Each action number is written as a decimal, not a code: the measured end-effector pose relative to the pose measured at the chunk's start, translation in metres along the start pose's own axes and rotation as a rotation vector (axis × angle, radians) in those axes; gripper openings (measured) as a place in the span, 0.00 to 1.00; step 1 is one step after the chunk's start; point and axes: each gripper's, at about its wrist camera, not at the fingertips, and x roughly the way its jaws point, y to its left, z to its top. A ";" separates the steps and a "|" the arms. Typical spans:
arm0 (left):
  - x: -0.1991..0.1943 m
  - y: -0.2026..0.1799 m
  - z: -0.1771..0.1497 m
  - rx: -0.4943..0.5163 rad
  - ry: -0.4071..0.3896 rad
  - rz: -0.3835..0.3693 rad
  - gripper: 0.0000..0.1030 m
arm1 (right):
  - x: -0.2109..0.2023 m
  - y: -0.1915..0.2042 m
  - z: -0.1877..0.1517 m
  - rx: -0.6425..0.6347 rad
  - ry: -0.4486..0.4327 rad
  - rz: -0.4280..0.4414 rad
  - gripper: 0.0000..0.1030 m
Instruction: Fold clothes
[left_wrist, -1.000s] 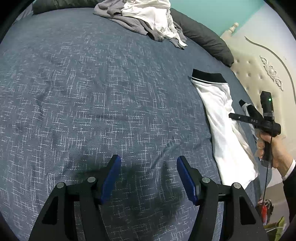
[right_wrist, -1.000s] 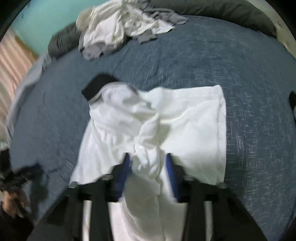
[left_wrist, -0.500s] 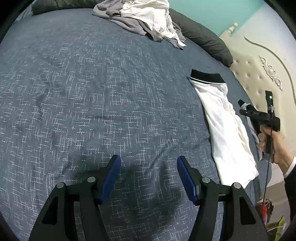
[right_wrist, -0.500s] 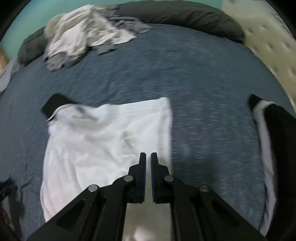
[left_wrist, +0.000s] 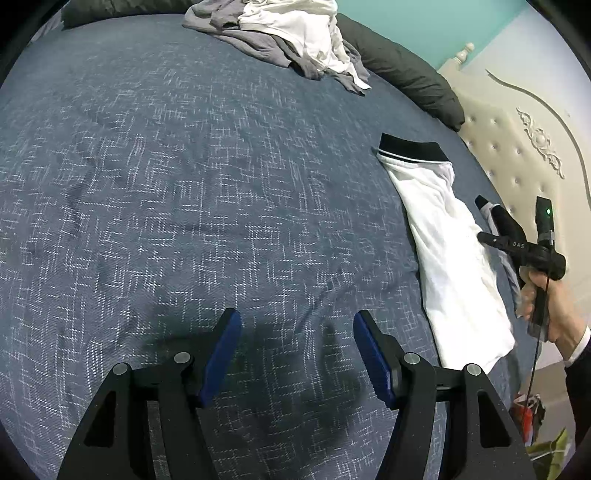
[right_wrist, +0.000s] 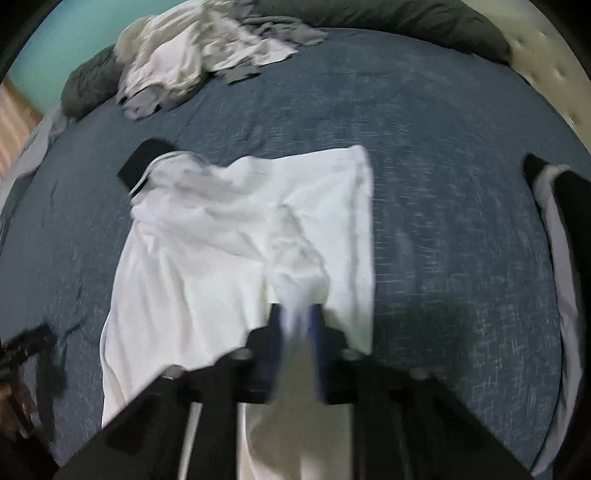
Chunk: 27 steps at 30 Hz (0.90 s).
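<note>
Here the right claw (right_wrist: 295, 325) pinches the white shirt (right_wrist: 229, 236), collar end pointing away; left claw (left_wrist: 297, 354) gapes empty.

Dark blue woven bedspread (left_wrist: 184, 184): matt cloth, coarse white crosshatch threads, faintly creased. White shirt with black knit collar (left_wrist: 443, 236): soft matt cloth, wrinkled; collar band (left_wrist: 410, 147) looks ribbed. Heap of white and grey garments (left_wrist: 295, 33) at the bed's far edge: limp matt fabric. Dark grey pillow (left_wrist: 406, 74): smooth matt cloth. Cream headboard (left_wrist: 517, 155): button-tufted padding, slight sheen, carved trim. Left gripper (left_wrist: 297, 354): matt black grainy plastic arms, blue ridged pads (left_wrist: 221, 354), bare metal pivot pins.
</note>
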 end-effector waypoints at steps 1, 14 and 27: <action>0.000 0.000 0.000 -0.001 0.000 0.000 0.66 | -0.002 -0.005 0.000 0.016 -0.013 -0.012 0.05; 0.005 -0.005 -0.001 0.006 0.008 0.000 0.67 | -0.017 -0.039 0.000 0.113 -0.046 0.082 0.20; 0.005 -0.005 -0.002 0.008 0.009 0.003 0.67 | -0.011 -0.022 -0.008 0.015 -0.027 0.074 0.02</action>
